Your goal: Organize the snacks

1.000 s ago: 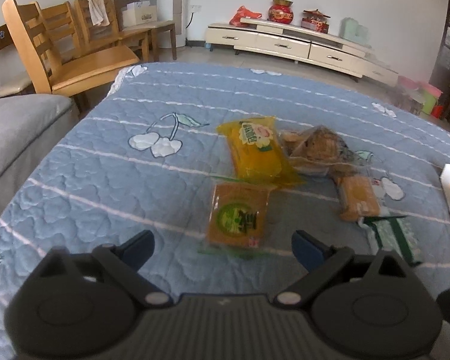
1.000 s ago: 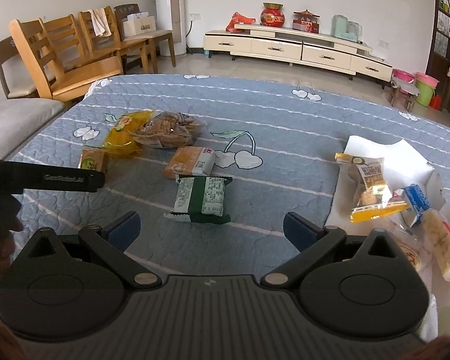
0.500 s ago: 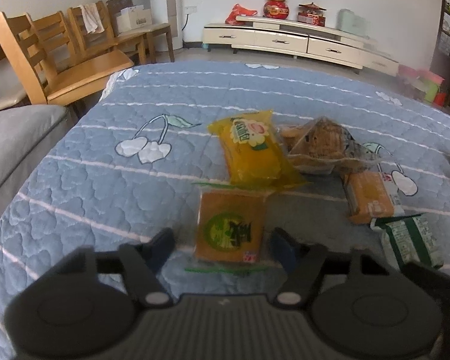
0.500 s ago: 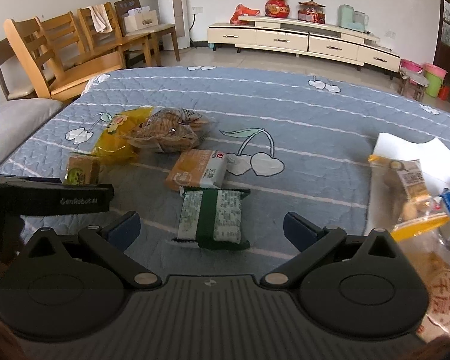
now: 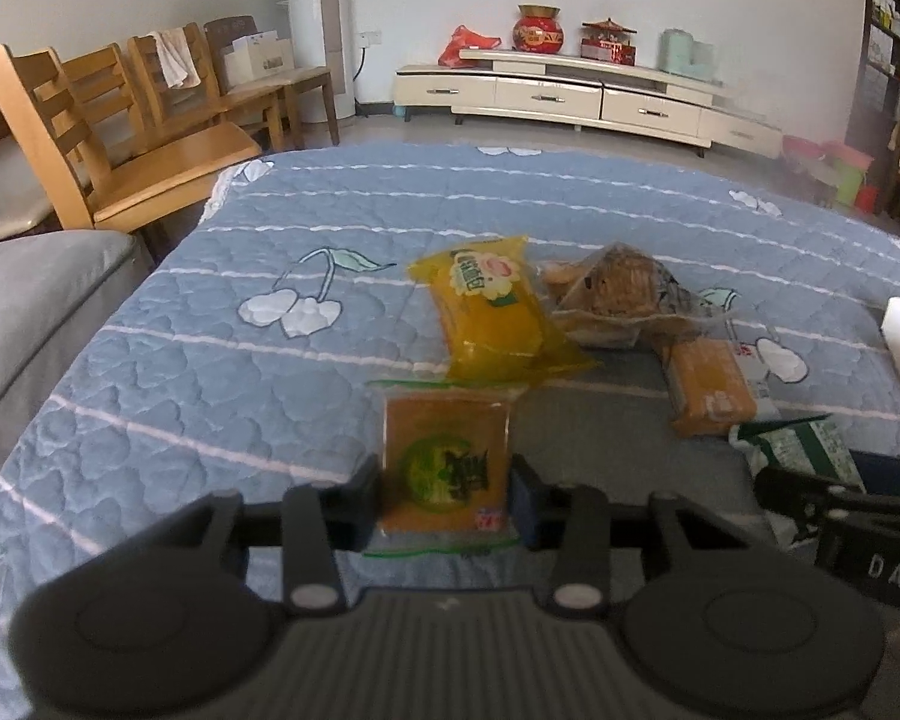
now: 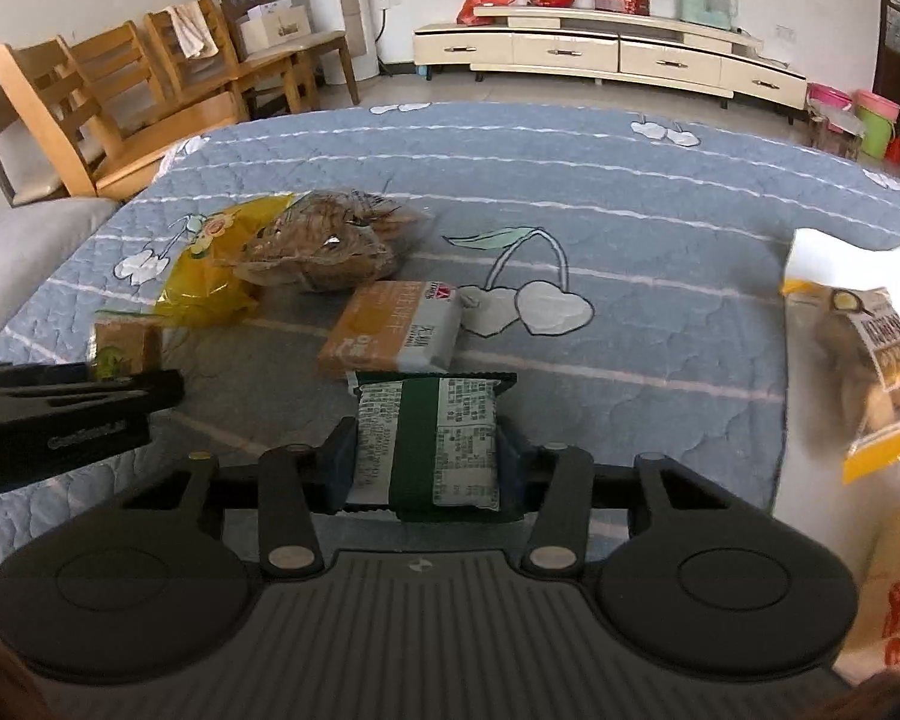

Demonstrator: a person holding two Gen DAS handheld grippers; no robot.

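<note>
Slippage is the main risk here: both grippers are clenched on thin, crinkly foil packets, and each grip looks to sit near the packet's lower end. The left gripper (image 5: 447, 495) has its jaws pressed against the two sides of the orange packet with the green emblem (image 5: 445, 461), most of which projects ahead of the jaws, so on lifting it could pivot or slide out. The far flap of that packet reaches up to the yellow bag (image 5: 491, 311) just ahead of it, and I cannot tell whether the two overlap; if they do, a lift may drag the bag along. The right gripper (image 6: 427, 463) has its jaws closed on the green-and-white packet (image 6: 427, 439), whose far edge lies right against the orange-and-white packet (image 6: 397, 330) ahead; a forward nudge would shove that one toward the clear bag of brown biscuits (image 6: 329, 240). The grippers also sit near each other, so a careless swing could knock one load loose.

Only the right wrist view shows the likely destination: a white sheet (image 6: 840, 252) well to the right of the jaws with sorted snacks on it, including a yellow-trimmed bag (image 6: 870, 354). The left wrist view shows barely its corner, but gives the clearer look at the orange packet's front and the quilted blue surface (image 5: 222, 360) to the left of the jaws
</note>
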